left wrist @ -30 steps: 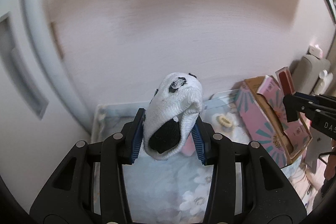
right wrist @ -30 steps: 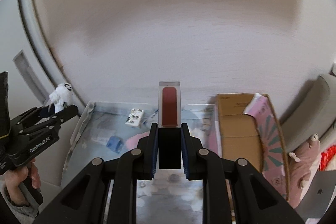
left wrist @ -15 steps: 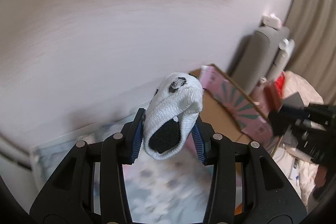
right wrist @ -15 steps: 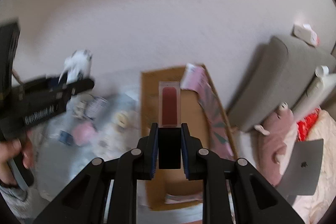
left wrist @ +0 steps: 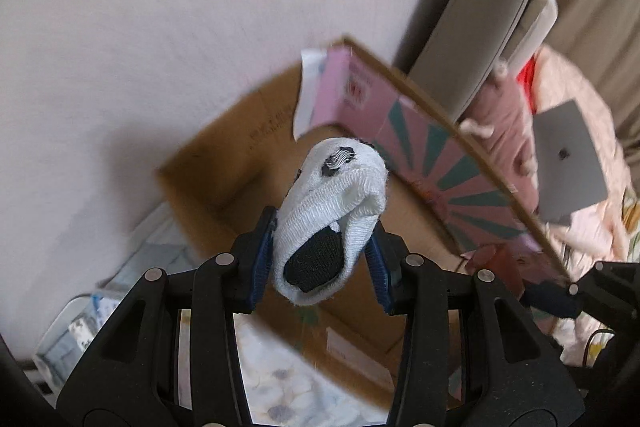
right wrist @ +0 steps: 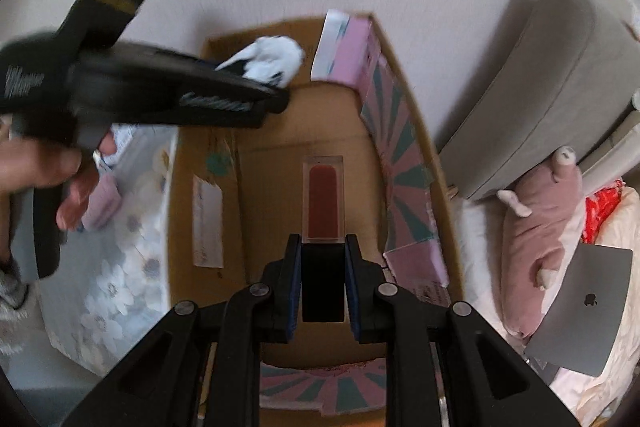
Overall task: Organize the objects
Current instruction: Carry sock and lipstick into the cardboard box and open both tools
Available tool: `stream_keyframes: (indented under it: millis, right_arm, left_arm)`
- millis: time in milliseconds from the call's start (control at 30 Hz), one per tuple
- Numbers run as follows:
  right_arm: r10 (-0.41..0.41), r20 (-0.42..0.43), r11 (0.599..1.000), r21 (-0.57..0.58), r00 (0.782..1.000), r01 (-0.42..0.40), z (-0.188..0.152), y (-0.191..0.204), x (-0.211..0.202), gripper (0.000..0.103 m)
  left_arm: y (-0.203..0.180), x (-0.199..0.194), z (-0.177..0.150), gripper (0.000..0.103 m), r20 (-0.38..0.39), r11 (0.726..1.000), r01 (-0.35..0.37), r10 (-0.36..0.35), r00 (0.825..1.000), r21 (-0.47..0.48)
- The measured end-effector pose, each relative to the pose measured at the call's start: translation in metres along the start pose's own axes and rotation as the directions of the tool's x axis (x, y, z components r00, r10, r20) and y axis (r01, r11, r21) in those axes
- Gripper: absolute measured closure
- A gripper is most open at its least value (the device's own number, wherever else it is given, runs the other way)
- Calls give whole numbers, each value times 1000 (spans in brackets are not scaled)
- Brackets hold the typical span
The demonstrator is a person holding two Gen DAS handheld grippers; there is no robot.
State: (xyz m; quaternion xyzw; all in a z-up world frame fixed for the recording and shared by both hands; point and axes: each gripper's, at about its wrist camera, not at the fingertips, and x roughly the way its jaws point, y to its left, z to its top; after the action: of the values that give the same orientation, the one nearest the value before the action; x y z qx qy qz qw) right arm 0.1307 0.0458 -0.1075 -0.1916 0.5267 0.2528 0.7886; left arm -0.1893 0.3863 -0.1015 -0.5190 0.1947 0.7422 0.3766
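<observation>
Taking the cardboard box (right wrist: 280,131) as the landmark: a second earlier both grippers were out over the flowered cloth (right wrist: 120,267) beside the box, and at this moment both stood above its open mouth, pointing steeply down into it. Nearest in the right wrist view, the right gripper (right wrist: 322,259) was closed tight on the black cap end of a clear tube with red inside (right wrist: 322,203), which hung over the middle of the box floor. Further in, towards the far wall of the box, the left gripper (left wrist: 320,255) was clamped narrowly on a rolled white sock with black marks (left wrist: 332,211), above the far left corner of the box. I judged that both things were ready to be dropped inside, so this step of the organising was almost done. The left gripper and the hand (right wrist: 36,167) on it were blurred by motion. How far the things hung above the box floor I could not tell. Small items on the cloth were too smeared to name. Beyond the box, a grey cushion (right wrist: 540,79), a pink plush toy (right wrist: 536,227) and a laptop (right wrist: 580,311) lay on bedding.
</observation>
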Motion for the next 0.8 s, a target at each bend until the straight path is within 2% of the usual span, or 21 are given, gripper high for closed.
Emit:
stream_keyframes:
  millis: [233,400,533,600,633,667,700,733,800]
  right_arm:
    - [24,-75,998,-58,997,-29,0,2,29,85]
    - [44,-103,996,-78,994,-52,0,5,37,85]
    - [52,-101,990,-127,994,-64,-2,12,34,84]
    - [52,-98,986,-150,994,-66,-4,17,30,70]
    - [67,-96,984,-156,993,-81,-5,18,29,41]
    - [88,-93,983,-153,992,-101,-6,18,27,5]
    - [102,-91,983,-144,991,-114,-6,18,26,0]
    - [119,-83,983,-131,989,-129,-8,17,23,0]
    - [136,-82,984,-108,987,-144,-9,13,22,0]
  left_arm:
    - [-8,42,14,64,-129,995,-42,55,990,95]
    - [-10,52,21,64,-153,990,-58,77,985,127]
    - [-12,50,21,64,-141,985,-78,100,985,155]
    - [-14,46,21,62,-126,979,-76,100,987,187]
    - [-15,44,20,59,-121,978,-75,99,988,193]
    - [-16,42,20,40,-117,978,-73,97,988,198]
    - [-16,41,20,0,-111,977,-70,94,989,202]
    - [-17,39,21,2,-99,976,-69,91,991,207]
    - [-17,35,20,0,-88,975,-74,94,992,209]
